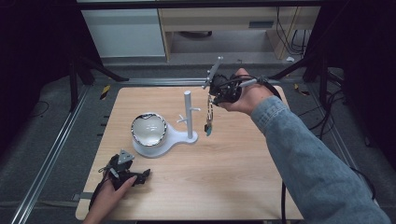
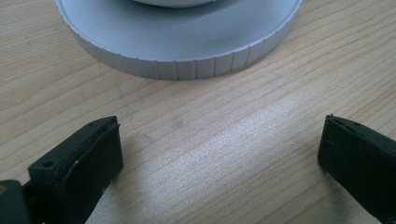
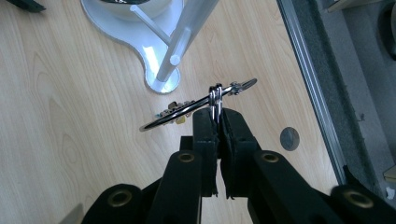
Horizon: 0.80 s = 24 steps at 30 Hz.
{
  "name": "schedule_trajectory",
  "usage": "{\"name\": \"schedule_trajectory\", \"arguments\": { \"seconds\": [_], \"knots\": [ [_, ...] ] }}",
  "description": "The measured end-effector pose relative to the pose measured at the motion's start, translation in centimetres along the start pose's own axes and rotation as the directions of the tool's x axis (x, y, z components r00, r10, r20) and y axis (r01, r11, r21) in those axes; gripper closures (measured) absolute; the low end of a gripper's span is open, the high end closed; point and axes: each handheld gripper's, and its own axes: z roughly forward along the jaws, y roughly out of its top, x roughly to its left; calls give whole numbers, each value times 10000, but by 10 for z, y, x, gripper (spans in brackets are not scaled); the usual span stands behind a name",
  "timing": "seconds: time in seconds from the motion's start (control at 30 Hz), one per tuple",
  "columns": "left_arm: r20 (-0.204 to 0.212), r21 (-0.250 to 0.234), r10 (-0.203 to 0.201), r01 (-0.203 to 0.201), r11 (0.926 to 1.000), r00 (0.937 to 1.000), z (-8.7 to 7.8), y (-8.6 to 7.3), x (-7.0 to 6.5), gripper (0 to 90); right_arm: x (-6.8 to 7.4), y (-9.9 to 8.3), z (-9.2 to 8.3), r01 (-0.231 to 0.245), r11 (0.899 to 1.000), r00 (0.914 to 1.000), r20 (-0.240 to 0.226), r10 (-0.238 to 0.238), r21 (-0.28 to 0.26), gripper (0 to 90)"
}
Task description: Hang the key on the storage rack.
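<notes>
Wooden tabletop (image 1: 224, 177) carried the white stand (image 1: 188, 116) with its shiny bowl (image 1: 148, 129), beside which we rested our left hand-held gripper (image 1: 140, 176) spread wide, while our right hand-held gripper (image 3: 218, 114) pinched a key ring (image 3: 215, 99) above the tabletop, just beside the stand's post.

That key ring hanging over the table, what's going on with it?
A person's right gripper is shut on the key ring, holding it in the air beside the white stand, close to its side pegs. The keys dangle below the jaws, not yet hooked on anything. The left gripper rests open on the wooden table near the stand's round base, holding nothing.
</notes>
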Motion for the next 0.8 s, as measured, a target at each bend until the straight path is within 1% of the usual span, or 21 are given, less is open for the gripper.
{"name": "schedule_trajectory", "arguments": {
  "seconds": [0.03, 0.07, 0.13, 0.17, 0.37, 0.8],
  "knots": [
    [0, 1, 2, -2, 10000, 10000, 0, 0, 0, 0, 1, 1, 1, -38, 10000, 10000, 1, 38, 2, 853],
    [1, 2, 1, -1, 10000, 10000, 0, 0, 0, 0, 1, 2, 2, 82, 10000, 10000, -15, -82, -17, 853],
    [1, 0, 0, 0, 10000, 10000, 0, 0, 0, 0, 2, 4, 2, 16, 10000, 10000, -49, -16, 7, 853],
    [0, 2, 1, -1, 10000, 10000, 0, 0, 0, 0, 2, 5, 3, 110, 9999, 9999, -44, -110, -5, 853],
    [-1, 1, 3, -3, 10000, 10000, 0, 0, 0, 0, 5, 11, 7, 205, 9998, 9997, -113, -204, 82, 853],
    [1, 1, 3, -3, 10000, 10000, 0, 0, 0, 0, 12, 27, 22, 485, 9987, 9982, -371, -478, 161, 853]
  ]
}}
